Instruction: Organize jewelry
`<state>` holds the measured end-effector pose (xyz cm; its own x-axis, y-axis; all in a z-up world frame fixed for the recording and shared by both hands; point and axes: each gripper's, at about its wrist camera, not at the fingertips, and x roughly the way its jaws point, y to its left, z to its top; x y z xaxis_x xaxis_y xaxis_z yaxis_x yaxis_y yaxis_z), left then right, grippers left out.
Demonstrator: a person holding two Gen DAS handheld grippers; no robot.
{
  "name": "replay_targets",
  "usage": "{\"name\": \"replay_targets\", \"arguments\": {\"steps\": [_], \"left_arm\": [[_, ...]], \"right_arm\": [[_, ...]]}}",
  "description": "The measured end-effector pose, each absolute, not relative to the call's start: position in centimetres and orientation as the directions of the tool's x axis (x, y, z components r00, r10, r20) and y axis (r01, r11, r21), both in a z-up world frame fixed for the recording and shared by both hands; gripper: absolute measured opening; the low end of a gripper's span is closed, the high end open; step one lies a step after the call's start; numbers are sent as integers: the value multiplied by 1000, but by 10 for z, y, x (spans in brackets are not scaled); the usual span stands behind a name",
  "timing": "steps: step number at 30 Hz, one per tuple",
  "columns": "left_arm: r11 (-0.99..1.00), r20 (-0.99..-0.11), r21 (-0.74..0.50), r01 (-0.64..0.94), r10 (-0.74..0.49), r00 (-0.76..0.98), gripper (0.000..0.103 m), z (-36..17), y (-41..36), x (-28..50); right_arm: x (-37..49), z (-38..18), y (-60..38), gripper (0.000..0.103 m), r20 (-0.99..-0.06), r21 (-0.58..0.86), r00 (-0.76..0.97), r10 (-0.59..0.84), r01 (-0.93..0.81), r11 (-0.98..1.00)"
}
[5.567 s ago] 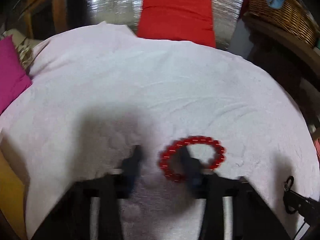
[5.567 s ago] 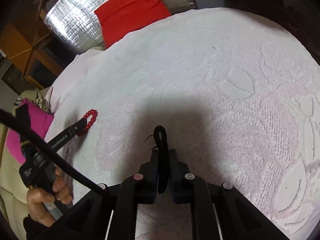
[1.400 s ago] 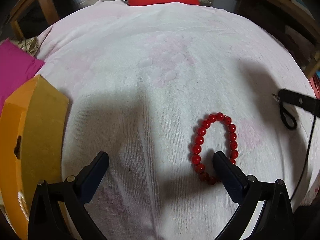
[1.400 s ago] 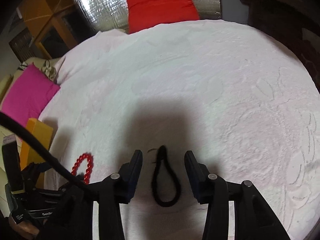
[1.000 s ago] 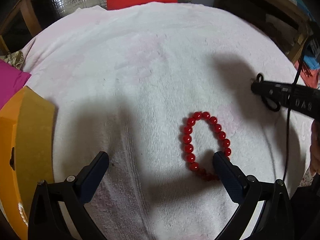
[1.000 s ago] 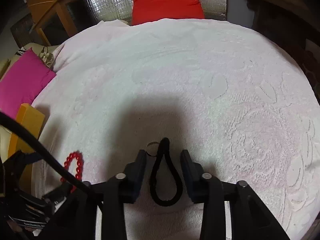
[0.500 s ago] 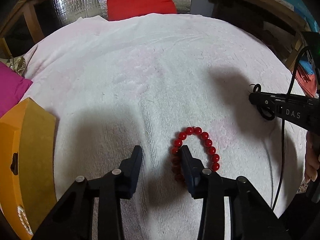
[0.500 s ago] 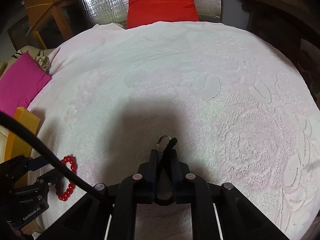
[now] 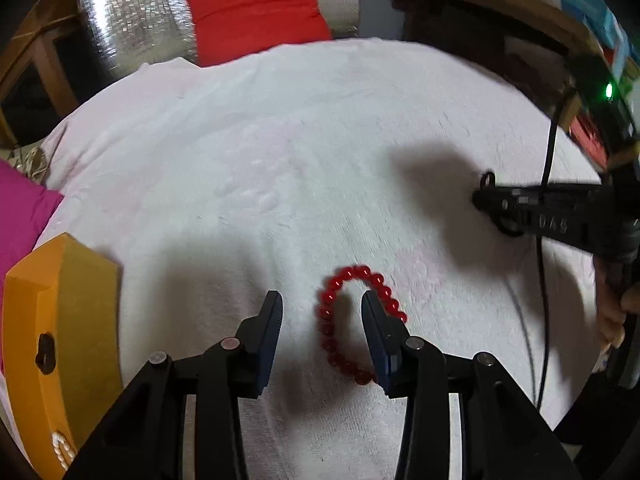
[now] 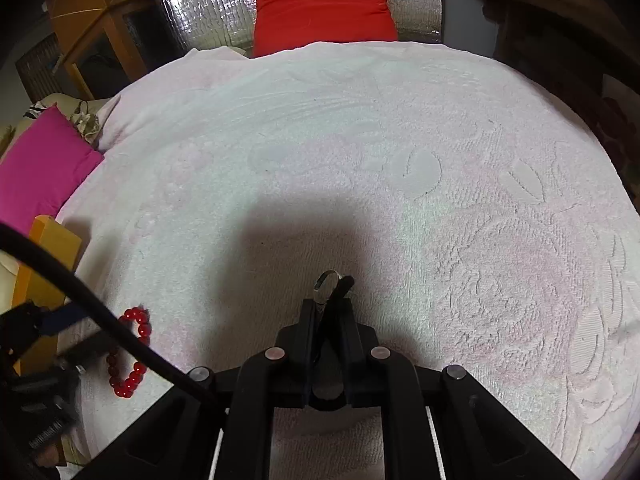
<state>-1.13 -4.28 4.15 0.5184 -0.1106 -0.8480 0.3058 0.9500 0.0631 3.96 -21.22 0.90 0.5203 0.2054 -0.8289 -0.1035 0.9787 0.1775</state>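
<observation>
the round table under its pale pink embossed towel (image 10: 400,152) takes up most of the room in front of me. at its left edge sits an orange wooden jewelry box (image 9: 60,320) – a strand of white pearls (image 9: 62,446) peeks from its near end – likely where things go. the left gripper (image 9: 320,308) has just been closing, its jaws part-open, its right finger poked inside the red bead bracelet (image 9: 352,312), pinching nothing yet. the right gripper (image 10: 328,304) is clamped on a black cord loop (image 10: 344,284) with a small metal ring (image 10: 326,282). next, i'd guess, the left needs a true pinch on the beads. nothing blocks the way – magenta cushion (image 10: 36,164) and red cushion (image 10: 320,4) sit clear.
</observation>
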Motion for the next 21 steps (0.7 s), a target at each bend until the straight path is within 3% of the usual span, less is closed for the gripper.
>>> {"name": "replay_targets", "arguments": {"steps": [4, 6, 10, 21], "left_arm": [[949, -871, 24, 315, -136, 473, 41, 27, -42, -6], [946, -866, 10, 323, -153, 476, 36, 28, -42, -5], [941, -857, 1, 339, -174, 485, 11, 30, -42, -7], [939, -795, -25, 343, -227, 562, 10, 56, -40, -19]], "right_arm": [[39, 9, -212, 13, -827, 180, 522, 208, -105, 978], [39, 9, -212, 13, -827, 180, 523, 209, -106, 978], [38, 9, -213, 12, -822, 181, 529, 209, -106, 978], [24, 32, -210, 11, -734, 218, 621, 275, -167, 961]]}}
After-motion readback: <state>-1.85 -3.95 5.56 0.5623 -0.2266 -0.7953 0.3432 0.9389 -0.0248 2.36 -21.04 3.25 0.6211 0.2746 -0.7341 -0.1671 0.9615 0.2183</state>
